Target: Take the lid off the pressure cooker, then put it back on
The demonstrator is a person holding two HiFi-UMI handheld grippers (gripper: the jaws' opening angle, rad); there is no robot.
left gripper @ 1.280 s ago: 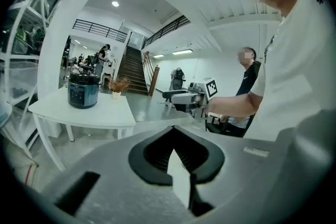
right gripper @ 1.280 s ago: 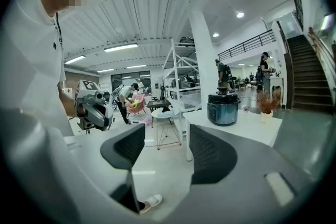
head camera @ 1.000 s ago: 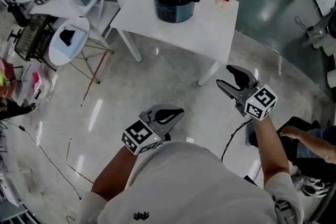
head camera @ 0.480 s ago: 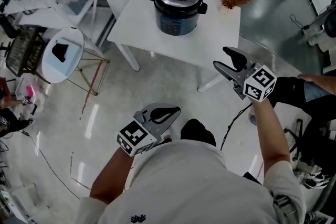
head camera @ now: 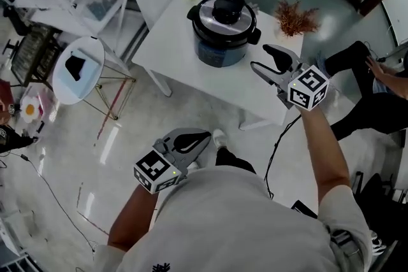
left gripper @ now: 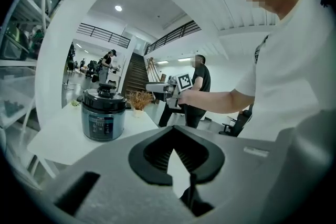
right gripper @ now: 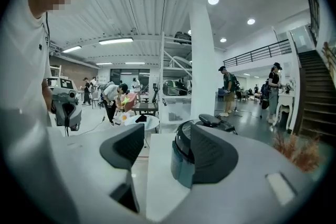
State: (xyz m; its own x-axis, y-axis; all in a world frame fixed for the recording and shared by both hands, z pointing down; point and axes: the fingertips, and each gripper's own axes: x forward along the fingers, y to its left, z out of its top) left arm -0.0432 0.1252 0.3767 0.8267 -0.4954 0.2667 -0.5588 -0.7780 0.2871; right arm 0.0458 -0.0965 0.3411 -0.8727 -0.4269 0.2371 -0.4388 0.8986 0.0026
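Your left gripper (left gripper: 173,128) fills the bottom of the frame, jaws closed tip to tip on nothing, and at middle left the pressure cooker (left gripper: 103,118) stands on the white table (left gripper: 52,141), lid (left gripper: 104,97) on, with your right gripper (left gripper: 152,89) at centre, pointing toward it.

The left tool (head camera: 203,136) is held low and close to the body, on a bare left forearm (head camera: 131,216) bent in at the elbow. Its jaws meet at the tips, with nothing between them. The right tool (head camera: 261,58) is held farther forward, on a nearly straight right forearm (head camera: 317,150). Its jaws stand well apart and grip nothing. Both tools point forward, tipped a little downward.
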